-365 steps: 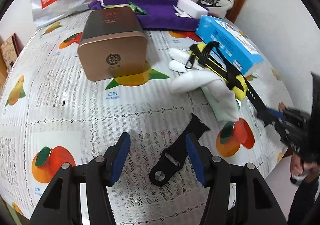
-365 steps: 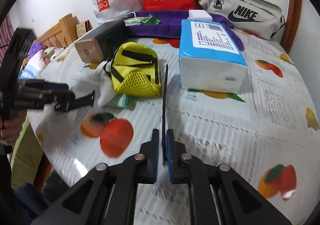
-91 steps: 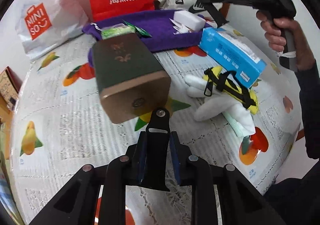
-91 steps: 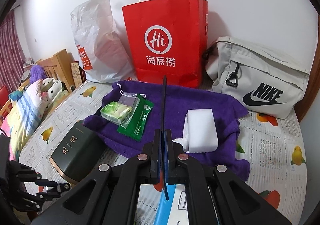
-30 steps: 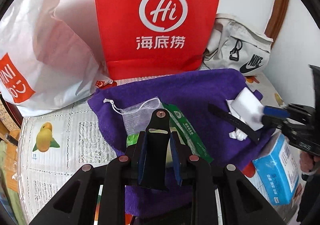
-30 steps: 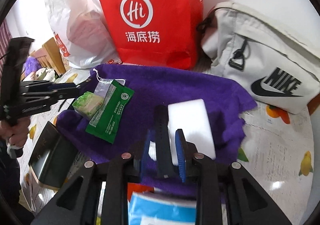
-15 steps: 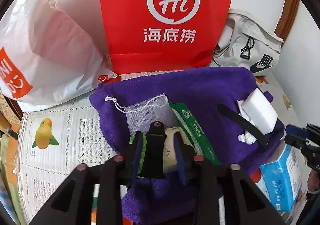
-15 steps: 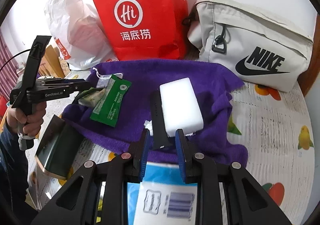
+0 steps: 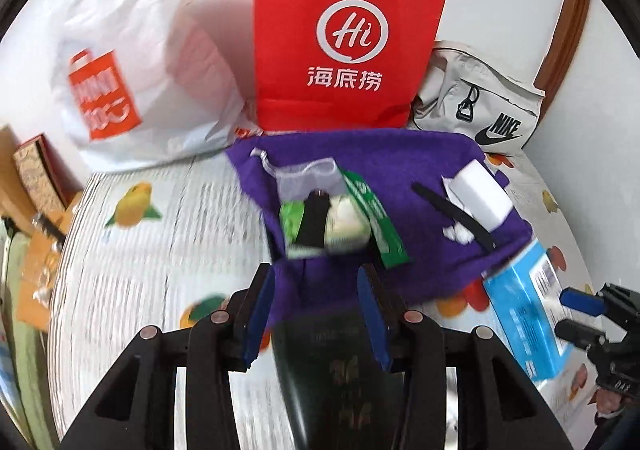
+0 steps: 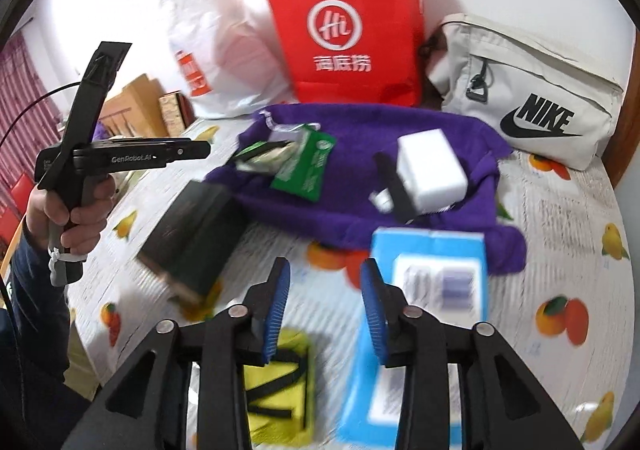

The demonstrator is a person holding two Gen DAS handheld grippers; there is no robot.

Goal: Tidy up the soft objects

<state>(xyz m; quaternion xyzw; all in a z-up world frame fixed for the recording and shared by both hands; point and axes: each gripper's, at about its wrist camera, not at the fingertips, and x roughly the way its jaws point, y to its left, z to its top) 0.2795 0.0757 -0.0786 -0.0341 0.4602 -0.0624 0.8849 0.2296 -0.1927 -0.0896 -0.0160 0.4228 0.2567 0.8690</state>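
Both hand-held grippers spread, empty: left hand-held gripper, right hand-held gripper. Two black rubber straps on purple fleece towel: one strap across green-white packet, other strap touching white foam block. Towel likely collection spot. Yellow mesh pouch on bench, probably next.

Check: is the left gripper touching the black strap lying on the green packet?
Apart. In the left wrist view, the left gripper has open jaws with purple towel showing between them and the strap.

Both my wrist cameras look forward along my jaws, close above the tabletop, sharing the purple towel.
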